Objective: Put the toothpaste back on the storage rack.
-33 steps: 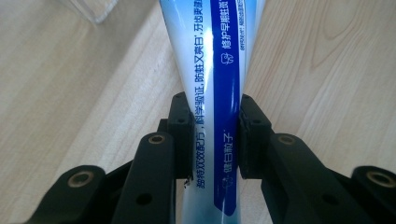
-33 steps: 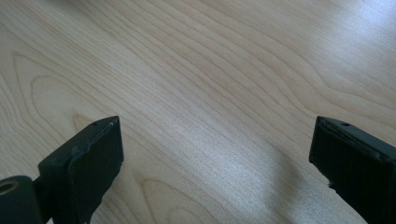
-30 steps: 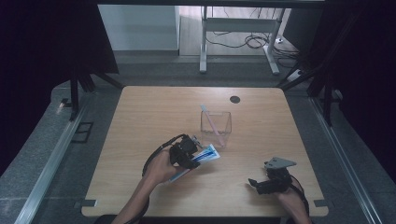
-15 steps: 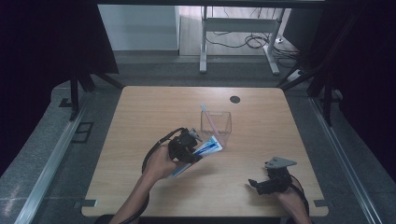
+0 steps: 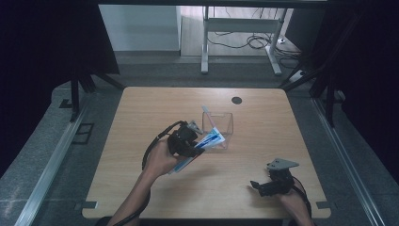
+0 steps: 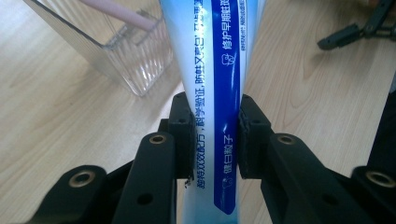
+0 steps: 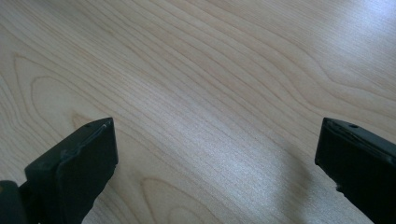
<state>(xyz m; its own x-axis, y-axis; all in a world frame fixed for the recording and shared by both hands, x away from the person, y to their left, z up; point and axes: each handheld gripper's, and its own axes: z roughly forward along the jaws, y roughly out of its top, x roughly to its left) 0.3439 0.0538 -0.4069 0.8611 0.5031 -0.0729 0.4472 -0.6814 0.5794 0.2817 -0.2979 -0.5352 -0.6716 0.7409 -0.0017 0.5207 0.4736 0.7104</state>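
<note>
Clamping the blue-and-white soft plastic toothpaste tube (image 6: 212,88) mid-body, the left gripper (image 5: 188,141) tilts it toward the clear plastic holder (image 5: 221,125). Tube looks light, squashy, probably slippery; a firmer hold likely nearer the cap end. Right gripper (image 5: 270,186) rests on the wooden surface (image 5: 141,113), jaws wide apart, empty.

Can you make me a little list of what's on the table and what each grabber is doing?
held thing: toothpaste tube, blue and white
left gripper: shut on the tube, its jaws pressing both sides
right gripper: open, jaws wide apart over bare wood
clear container: on the table, a pink stick leaning inside
tube's place: its far end at the container's front
</note>
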